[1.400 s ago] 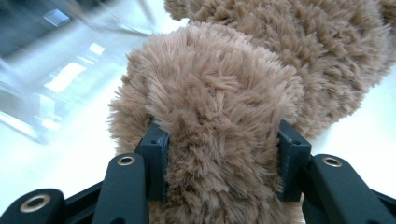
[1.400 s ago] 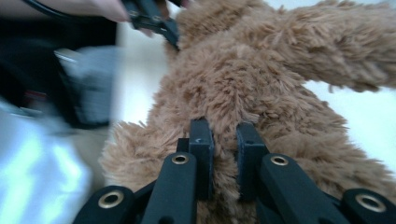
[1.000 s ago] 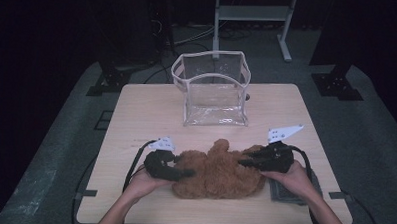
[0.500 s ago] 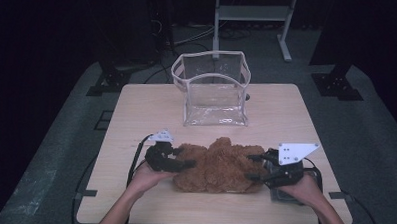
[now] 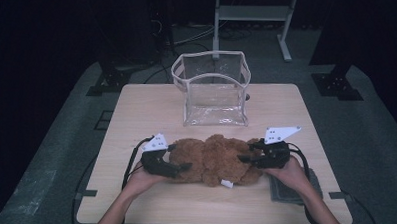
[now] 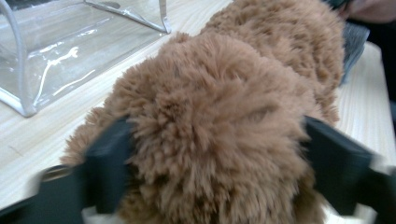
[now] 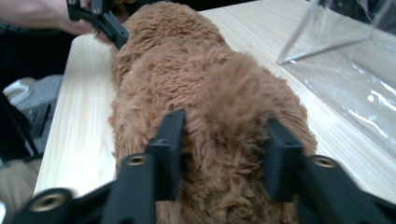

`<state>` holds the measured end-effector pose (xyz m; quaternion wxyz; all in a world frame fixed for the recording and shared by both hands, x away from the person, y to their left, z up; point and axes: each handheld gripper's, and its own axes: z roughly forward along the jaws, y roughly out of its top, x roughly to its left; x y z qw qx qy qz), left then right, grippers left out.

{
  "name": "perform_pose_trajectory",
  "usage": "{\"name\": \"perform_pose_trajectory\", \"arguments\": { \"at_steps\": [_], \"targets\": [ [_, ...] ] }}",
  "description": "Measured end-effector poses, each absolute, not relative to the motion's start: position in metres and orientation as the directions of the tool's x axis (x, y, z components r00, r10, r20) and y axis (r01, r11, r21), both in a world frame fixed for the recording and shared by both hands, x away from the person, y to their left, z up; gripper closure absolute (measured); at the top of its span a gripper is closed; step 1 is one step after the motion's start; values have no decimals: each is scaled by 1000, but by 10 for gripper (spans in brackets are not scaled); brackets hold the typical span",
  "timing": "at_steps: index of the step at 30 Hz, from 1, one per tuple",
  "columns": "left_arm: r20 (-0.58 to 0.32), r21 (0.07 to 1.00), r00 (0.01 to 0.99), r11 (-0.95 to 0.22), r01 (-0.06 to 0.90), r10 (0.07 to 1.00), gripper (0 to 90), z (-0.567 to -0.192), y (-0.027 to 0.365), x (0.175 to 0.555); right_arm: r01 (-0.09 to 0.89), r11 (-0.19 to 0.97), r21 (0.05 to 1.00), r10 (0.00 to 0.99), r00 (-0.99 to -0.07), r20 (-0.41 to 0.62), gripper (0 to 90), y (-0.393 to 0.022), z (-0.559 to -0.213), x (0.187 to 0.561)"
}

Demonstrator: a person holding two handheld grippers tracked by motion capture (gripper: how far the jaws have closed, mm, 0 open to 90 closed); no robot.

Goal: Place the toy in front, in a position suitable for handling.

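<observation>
Here, a pale wooden square-topped table (image 5: 136,110) stands on a grey floor, dark all around. A clear plastic open-topped bag with white piping (image 5: 212,87) stands upright at the table's far middle, apart from everything else. A brown fluffy plush toy (image 5: 217,157) lies lengthwise across the near middle of the table, in front of the bag, with a small white tag at its near edge. A grey folded cloth (image 5: 284,189) lies at the near right, partly under the person's right hand.

Left black two-jaw gripper (image 5: 177,167): held at the toy's left end, jaws spread wide with a thick tuft of fur pressed between them, as the left gripper view shows. Right black two-jaw gripper (image 5: 247,157): held at the toy's right end, jaws sunk into the fur on either side of a rounded part, gripping it.
</observation>
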<state>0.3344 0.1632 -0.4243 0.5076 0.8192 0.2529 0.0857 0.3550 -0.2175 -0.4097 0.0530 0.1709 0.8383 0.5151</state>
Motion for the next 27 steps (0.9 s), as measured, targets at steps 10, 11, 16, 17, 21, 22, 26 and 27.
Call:
{"name": "perform_pose_trajectory", "arguments": {
  "at_steps": [10,11,16,17,21,22,26,27],
  "targets": [
    [-155,859,840,-350,374,520,380,-416,151,343,335,441,832,369,-913,173,783,-212,-394,355],
    [-171,858,835,-338,387,523,388,-415,151,345,349,434,831,373,-909,187,792,-213,-393,357],
    [-187,850,839,-343,399,512,404,-413,149,348,372,389,843,375,-900,224,804,-215,-383,358],
    [-192,846,840,-349,404,507,403,-413,149,348,376,387,842,371,-899,230,804,-216,-381,357],
    [-196,842,841,-353,408,505,398,-413,147,350,390,376,840,371,-895,250,804,-217,-372,355],
    [-186,844,839,-354,403,512,388,-413,148,350,388,380,840,375,-894,244,804,-217,-372,355],
    [-165,855,832,-343,388,529,282,-416,149,349,415,365,833,407,-876,258,804,-223,-379,362],
    [-155,858,831,-344,381,535,233,-417,149,348,424,357,832,413,-871,266,804,-224,-382,364]
  ]
}}
